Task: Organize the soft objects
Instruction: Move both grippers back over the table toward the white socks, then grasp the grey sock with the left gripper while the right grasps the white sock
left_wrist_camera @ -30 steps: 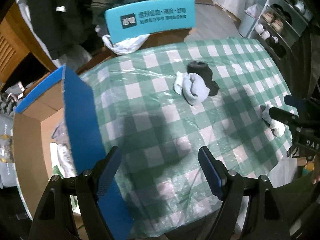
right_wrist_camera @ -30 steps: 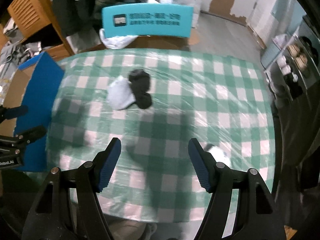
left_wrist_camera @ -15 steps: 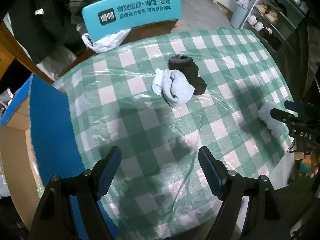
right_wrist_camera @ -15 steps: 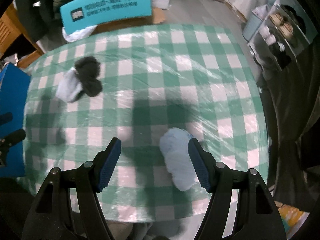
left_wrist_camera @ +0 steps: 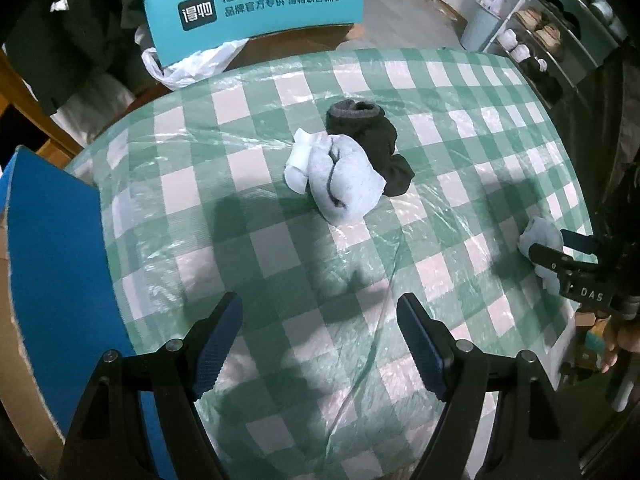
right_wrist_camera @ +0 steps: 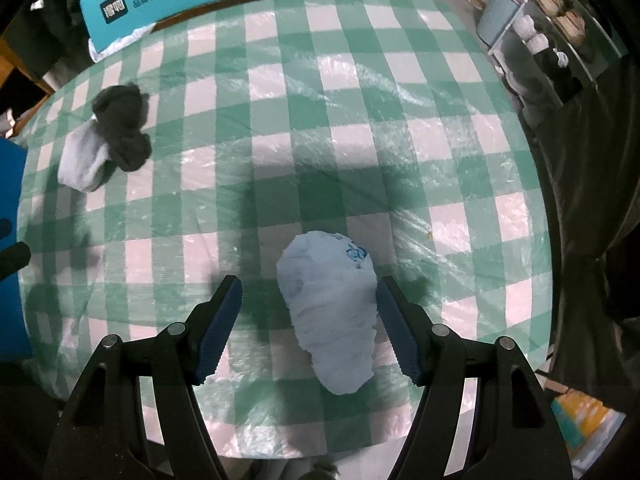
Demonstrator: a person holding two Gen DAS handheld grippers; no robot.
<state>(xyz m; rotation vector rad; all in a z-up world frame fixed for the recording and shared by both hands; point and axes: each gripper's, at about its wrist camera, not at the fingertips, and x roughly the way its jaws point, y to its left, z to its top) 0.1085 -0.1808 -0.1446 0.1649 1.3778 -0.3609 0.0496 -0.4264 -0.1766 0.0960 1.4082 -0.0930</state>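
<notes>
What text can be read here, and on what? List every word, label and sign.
"得物", white on a black square, on the teal board.
"得到运动×潮流×好物", top line on the same board.
"品牌官方专供 得物联合保障", smaller line below it.
"DAS", on the right gripper's body, cut off at the left view's edge.
Blue marks on the pale bundle: too blurred to read.
</notes>
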